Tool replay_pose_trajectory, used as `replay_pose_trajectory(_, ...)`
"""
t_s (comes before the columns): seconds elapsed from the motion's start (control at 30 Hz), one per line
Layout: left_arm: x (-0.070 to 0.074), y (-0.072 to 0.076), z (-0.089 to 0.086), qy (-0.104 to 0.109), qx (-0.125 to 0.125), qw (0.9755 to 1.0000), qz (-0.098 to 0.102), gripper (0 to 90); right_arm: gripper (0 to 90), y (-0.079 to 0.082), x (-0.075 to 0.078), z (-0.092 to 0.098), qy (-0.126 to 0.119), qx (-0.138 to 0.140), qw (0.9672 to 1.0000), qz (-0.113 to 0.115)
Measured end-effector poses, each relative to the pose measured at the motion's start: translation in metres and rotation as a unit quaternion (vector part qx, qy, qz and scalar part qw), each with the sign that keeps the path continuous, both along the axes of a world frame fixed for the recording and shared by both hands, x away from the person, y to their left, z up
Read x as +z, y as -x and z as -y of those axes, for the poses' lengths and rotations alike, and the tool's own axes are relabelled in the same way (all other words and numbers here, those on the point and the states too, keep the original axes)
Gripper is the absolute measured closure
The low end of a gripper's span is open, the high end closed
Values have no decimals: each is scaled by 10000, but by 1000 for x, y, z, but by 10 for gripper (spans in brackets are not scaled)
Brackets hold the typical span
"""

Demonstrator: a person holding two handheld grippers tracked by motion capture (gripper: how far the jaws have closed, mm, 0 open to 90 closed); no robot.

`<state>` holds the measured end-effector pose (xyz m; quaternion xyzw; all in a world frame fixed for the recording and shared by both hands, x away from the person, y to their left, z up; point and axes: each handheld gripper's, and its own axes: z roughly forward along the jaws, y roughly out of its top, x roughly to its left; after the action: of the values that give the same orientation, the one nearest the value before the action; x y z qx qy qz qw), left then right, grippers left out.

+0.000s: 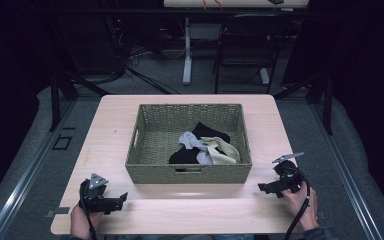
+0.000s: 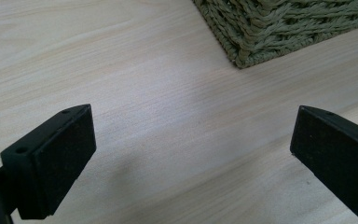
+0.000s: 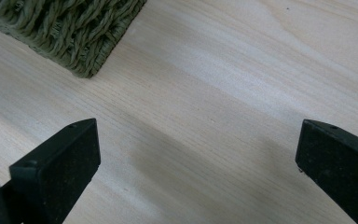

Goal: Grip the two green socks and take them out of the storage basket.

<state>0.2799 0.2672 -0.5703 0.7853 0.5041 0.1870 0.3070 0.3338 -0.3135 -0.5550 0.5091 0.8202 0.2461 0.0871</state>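
Observation:
A green woven basket (image 1: pixel 145 150) stands in the middle of the light wooden table (image 1: pixel 110 130). Inside it lies a heap of cloth: a black piece (image 1: pixel 207 133), a pale grey piece (image 1: pixel 190 140) and a cream piece (image 1: pixel 223 151). My left gripper (image 1: pixel 123 198) rests near the table's front left, in a hand, open and empty. Its jaws stand wide apart over bare wood, with a basket corner (image 2: pixel 261 28) ahead. My right gripper (image 1: pixel 262 188) sits at the front right, also hand-held, open and empty, with a basket corner (image 3: pixel 74 32) at its upper left.
Behind the table stand a dark folding chair (image 1: pixel 247 45) and a white desk leg (image 1: pixel 187 50), with cables on the grey floor. Metal rails (image 1: pixel 25 170) run along both sides of the table. Bare wood lies between the basket and the front edge.

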Motion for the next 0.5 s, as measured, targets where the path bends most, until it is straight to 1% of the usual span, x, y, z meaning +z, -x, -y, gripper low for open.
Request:
replay_pose_trajectory(0.03,0,0,0,-7,4,10000,3,1,0,0,0,0,-25,-5,10000,-10)
replay_pose_trajectory(0.1,0,0,0,-1,20,10000,5,1,0,0,-1,0,21,3,10000,-19)
replay_pose_trajectory(0.17,0,0,0,-4,20,10000,6,1,0,0,-1,-1,-12,15,10000,-21)
replay_pose_trajectory(0.2,0,0,0,-11,24,10000,4,1,0,0,1,-1,8,12,10000,-19)
replay_pose_trajectory(0.23,0,0,0,-13,26,10000,5,1,0,1,1,-1,-36,-2,10000,20)
replay_pose_trajectory(0.27,0,0,0,-10,30,10000,10,1,0,0,2,0,6,39,10000,20)
replay_pose_trajectory(0.43,0,1,-1,-18,62,10000,32,1,0,1,5,0,79,47,9999,74)
replay_pose_trajectory(0.47,0,1,-1,-9,67,10000,47,1,0,1,5,0,30,38,9999,101)
replay_pose_trajectory(0.5,0,1,-1,-9,67,10000,47,1,0,1,5,0,43,31,9999,92)
